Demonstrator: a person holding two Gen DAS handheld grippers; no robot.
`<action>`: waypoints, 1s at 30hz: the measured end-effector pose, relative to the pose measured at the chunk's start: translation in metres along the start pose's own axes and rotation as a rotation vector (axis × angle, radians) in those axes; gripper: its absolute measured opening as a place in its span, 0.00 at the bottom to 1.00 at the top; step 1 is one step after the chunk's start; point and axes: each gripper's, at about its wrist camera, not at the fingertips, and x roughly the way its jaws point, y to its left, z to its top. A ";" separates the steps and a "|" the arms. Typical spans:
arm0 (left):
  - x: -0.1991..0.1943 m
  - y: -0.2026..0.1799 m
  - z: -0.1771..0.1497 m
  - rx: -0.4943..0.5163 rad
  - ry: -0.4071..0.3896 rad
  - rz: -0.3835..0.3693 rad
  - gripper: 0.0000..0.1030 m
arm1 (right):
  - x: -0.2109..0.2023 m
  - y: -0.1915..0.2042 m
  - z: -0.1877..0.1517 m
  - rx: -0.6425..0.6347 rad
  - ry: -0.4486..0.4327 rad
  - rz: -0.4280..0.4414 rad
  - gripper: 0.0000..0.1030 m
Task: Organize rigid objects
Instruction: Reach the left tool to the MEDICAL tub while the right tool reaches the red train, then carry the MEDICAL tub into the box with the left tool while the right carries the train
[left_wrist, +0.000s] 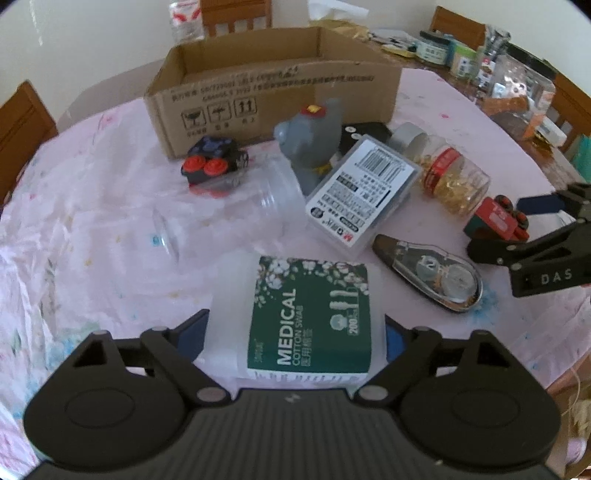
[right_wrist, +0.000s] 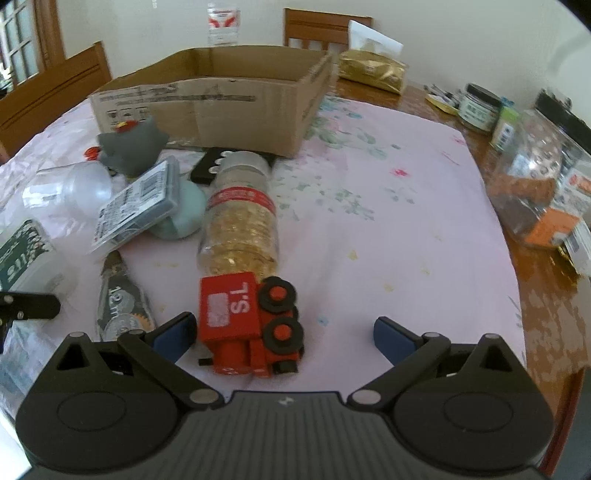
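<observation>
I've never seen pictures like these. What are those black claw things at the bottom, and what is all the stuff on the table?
Those are grippers: two-finger claws that a person holds, one in each hand. Each carries a camera looking along its fingers, so you get one picture per hand.

The left gripper has its fingers on either side of a cotton swab box, touching or nearly so. The right gripper is open, with a red toy train lying on its side between the fingers, not yet pinched.

On the pink tablecloth also lie a jar of gold bits, a grey toy and a cardboard box, probably where things go.
</observation>
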 end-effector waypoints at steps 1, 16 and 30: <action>-0.001 -0.001 0.001 0.012 -0.005 0.001 0.86 | -0.001 0.002 0.001 -0.011 -0.003 0.011 0.92; -0.004 -0.001 0.012 0.049 -0.007 -0.031 0.80 | -0.011 0.014 0.004 -0.078 -0.013 0.028 0.55; -0.011 0.006 0.022 0.069 0.021 -0.051 0.80 | -0.020 0.005 0.007 -0.076 0.016 -0.014 0.53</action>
